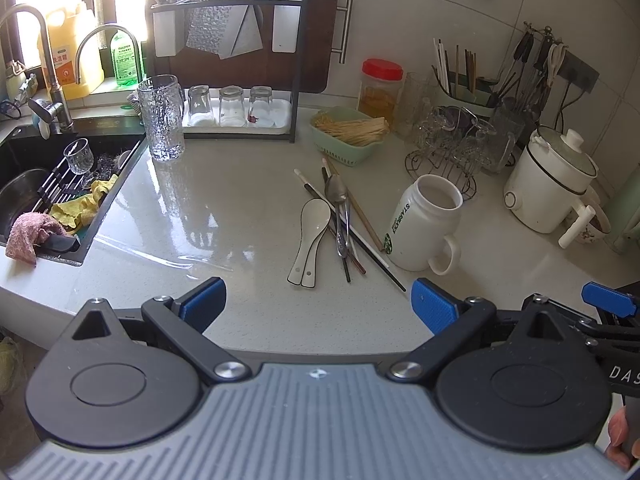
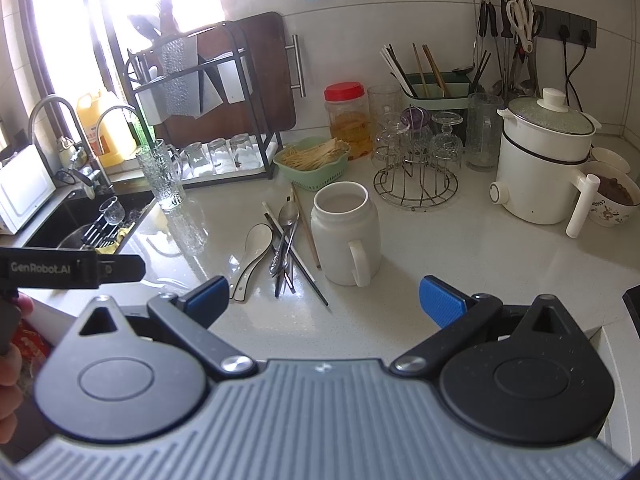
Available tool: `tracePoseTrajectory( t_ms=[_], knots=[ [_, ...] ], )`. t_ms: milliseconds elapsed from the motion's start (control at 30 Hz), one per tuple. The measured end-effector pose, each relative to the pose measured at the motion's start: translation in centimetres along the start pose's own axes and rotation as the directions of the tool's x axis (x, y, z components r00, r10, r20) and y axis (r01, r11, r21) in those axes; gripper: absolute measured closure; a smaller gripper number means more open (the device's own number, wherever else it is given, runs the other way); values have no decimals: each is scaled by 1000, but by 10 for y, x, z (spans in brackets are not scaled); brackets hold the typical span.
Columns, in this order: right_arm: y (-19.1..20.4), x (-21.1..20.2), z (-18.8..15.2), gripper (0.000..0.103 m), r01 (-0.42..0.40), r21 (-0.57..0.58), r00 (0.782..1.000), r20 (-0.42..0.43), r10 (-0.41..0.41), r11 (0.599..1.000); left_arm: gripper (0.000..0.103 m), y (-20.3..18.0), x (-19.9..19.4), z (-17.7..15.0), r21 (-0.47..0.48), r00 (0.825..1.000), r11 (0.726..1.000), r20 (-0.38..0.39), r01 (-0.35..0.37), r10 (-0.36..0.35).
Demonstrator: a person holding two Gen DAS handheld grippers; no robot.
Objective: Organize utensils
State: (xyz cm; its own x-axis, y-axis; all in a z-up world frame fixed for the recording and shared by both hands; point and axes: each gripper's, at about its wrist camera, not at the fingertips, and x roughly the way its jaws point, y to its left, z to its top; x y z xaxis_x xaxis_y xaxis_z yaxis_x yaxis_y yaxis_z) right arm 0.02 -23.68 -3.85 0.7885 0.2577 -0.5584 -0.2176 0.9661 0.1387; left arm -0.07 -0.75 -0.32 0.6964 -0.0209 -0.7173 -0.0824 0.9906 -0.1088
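In the left wrist view, the left gripper (image 1: 318,302) is hanging at the bottom of the frame with its blue pads spread wide and nothing between them, short of the loose heap of utensils lying at the centre of the countertop (image 1: 224,216). Two white ceramic spoons (image 1: 312,236) are lying nested together on the left of the heap, a metal spoon (image 1: 338,204) is resting across dark chopsticks (image 1: 352,232) just right of them, and a white mug (image 1: 426,224) is standing upright just right of the heap, mouth open. At the right edge of that frame the tip of the right gripper (image 1: 608,299) is showing. In the right wrist view, the right gripper (image 2: 324,300) is likewise gaping wide and empty at the bottom, the mug (image 2: 346,234) standing just above centre with its handle turned toward the camera, and the ceramic spoons (image 2: 250,258), metal spoon (image 2: 286,232) and chopsticks (image 2: 296,264) lying to its left. The ceramic spoons are probably stiff, glossy and chippable, best pinched across the narrow handle near its end; the metal spoon looks slick and thin, so mid-handle is likely safest; the chopsticks appear light and liable to roll, so a hold near the middle would suit them. The mug seems the likely holder.
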Motion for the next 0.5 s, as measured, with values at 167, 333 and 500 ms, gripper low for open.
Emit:
tracePoseTrajectory(
  t_ms=[167, 333, 500],
  knots=[
    [0, 0, 0, 0, 1, 3, 1000, -4, -1, 1000, 2, 0, 2, 2, 0, 1000, 1000, -5, -1, 1],
    [-2, 5, 1, 0, -1, 7, 1000, -12, 1, 1000, 2, -1, 4, 3, 3, 1000, 1000, -11, -1, 1],
    [-2, 7, 2, 0, -3, 7, 1000, -17, 3, 1000, 2, -1, 6, 4, 3, 1000, 1000, -14, -3, 3]
  ],
)
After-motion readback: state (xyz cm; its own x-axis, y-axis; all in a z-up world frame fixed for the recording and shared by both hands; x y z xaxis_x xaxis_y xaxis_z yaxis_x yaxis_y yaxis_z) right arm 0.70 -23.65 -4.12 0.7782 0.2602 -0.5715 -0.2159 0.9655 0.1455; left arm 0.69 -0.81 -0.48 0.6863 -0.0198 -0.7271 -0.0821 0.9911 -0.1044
